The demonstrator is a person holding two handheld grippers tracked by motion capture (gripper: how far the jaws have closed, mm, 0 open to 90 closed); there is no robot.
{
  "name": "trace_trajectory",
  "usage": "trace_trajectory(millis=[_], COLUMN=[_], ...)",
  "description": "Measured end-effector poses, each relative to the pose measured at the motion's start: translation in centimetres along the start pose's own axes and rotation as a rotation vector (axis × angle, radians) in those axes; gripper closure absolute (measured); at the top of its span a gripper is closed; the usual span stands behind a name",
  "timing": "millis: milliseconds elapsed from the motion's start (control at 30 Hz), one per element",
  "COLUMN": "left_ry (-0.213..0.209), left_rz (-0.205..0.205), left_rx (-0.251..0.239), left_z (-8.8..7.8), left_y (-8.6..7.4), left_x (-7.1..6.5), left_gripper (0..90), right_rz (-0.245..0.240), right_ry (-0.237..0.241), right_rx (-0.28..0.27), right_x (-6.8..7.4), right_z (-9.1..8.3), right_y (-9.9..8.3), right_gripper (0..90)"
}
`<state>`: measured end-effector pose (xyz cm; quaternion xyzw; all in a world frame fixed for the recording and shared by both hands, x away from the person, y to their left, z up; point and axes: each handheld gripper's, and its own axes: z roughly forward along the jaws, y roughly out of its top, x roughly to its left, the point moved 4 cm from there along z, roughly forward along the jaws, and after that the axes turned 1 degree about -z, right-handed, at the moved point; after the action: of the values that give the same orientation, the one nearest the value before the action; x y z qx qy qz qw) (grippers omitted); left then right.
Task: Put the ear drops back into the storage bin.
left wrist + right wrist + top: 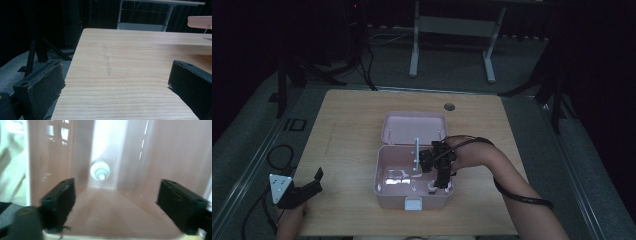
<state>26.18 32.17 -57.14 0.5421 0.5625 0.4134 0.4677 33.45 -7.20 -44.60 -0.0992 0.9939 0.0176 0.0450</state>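
Note:
An open pink plastic box (382,172) sits at the middle of the wooden table, its lid (414,127) folded back. My right gripper (441,184) points down into the box's front right corner, and in the right gripper view (116,190) its jaws stand wide apart and open with nothing between them. Past them a small white capped item (100,170) stands against the pink wall (160,155), also visible from above (431,188). My left gripper (316,181) rests at the table's front left corner, jaws open and empty (116,72).
A thin white rod (416,152) stands upright inside the box, and pale clear items (394,176) lie on its floor. A white latch (413,203) hangs on the front wall. A round hole (449,106) marks the tabletop behind the lid. A desk frame (452,45) stands beyond.

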Motion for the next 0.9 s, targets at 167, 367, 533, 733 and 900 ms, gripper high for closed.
trace_trajectory(millis=[167,367,533,733,900], left_ry=[0.000,0.000,0.000,0.000,0.001], left_rz=[0.000,-0.001,-0.001,-0.001,0.000], left_rx=[0.001,0.001,0.001,0.000,0.001], left_z=[0.0,0.0,0.0,0.0,0.0], left_y=[0.0,0.0,0.0,0.0,0.0], left_x=[0.0,0.0,0.0,0.0,0.0], left_gripper=[0.5,0.5,0.5,0.5,0.5], right_rz=[0.040,0.080,0.087,0.128,0.179], right_ry=[-0.029,-0.039,-0.058,-0.089,-0.084], right_rx=[-0.018,-0.052,-0.071,-0.092,-0.091], right_x=[-0.4,-0.8,-0.8,-1.0,-1.0], right_z=[-0.6,-1.4,-2.2,-3.1,-2.9], right_y=[-0.4,-1.2,-2.0,-4.0,-6.1], right_gripper=[13.1,13.5,14.0,14.1,14.4])
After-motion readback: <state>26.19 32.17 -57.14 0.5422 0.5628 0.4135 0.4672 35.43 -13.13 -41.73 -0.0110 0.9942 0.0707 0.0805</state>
